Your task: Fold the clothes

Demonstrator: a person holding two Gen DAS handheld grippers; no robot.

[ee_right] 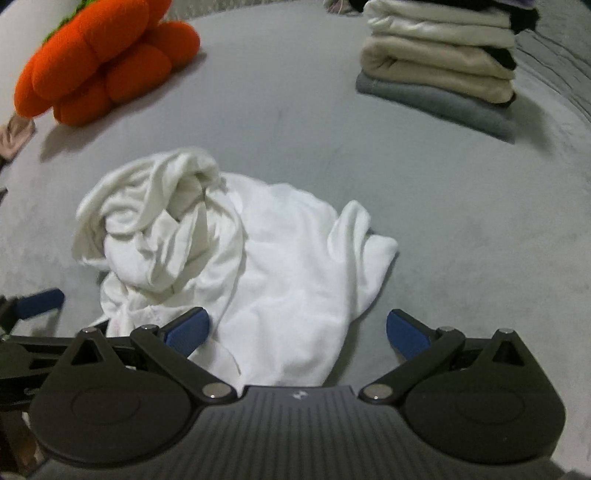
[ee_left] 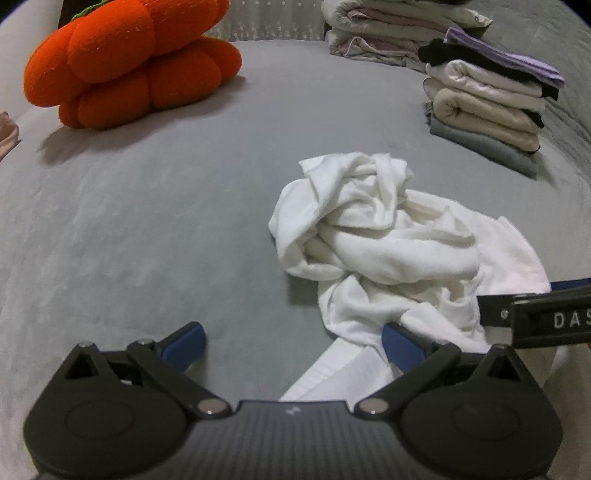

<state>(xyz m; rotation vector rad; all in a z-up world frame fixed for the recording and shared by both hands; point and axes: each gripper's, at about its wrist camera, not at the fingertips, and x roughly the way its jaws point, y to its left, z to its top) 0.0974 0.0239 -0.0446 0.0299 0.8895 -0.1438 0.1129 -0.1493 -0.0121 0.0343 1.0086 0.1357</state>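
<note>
A crumpled white garment (ee_left: 380,243) lies in a heap on the grey bed (ee_left: 147,229). In the right wrist view the same white garment (ee_right: 229,243) spreads toward me, its near edge between the fingers. My left gripper (ee_left: 293,343) is open, hovering just short of the garment's near left edge, with its right fingertip over a ribbed hem. My right gripper (ee_right: 297,328) is open too, low over the garment's near part, with nothing clamped. The right gripper's body (ee_left: 546,317) shows at the right edge of the left wrist view.
An orange plush pumpkin (ee_left: 129,62) sits at the back left. A stack of folded clothes (ee_left: 487,99) stands at the back right, seen closer as folded clothes (ee_right: 443,59). Another folded pile (ee_left: 391,29) lies behind it. A pinkish cloth (ee_right: 14,138) sits at the left edge.
</note>
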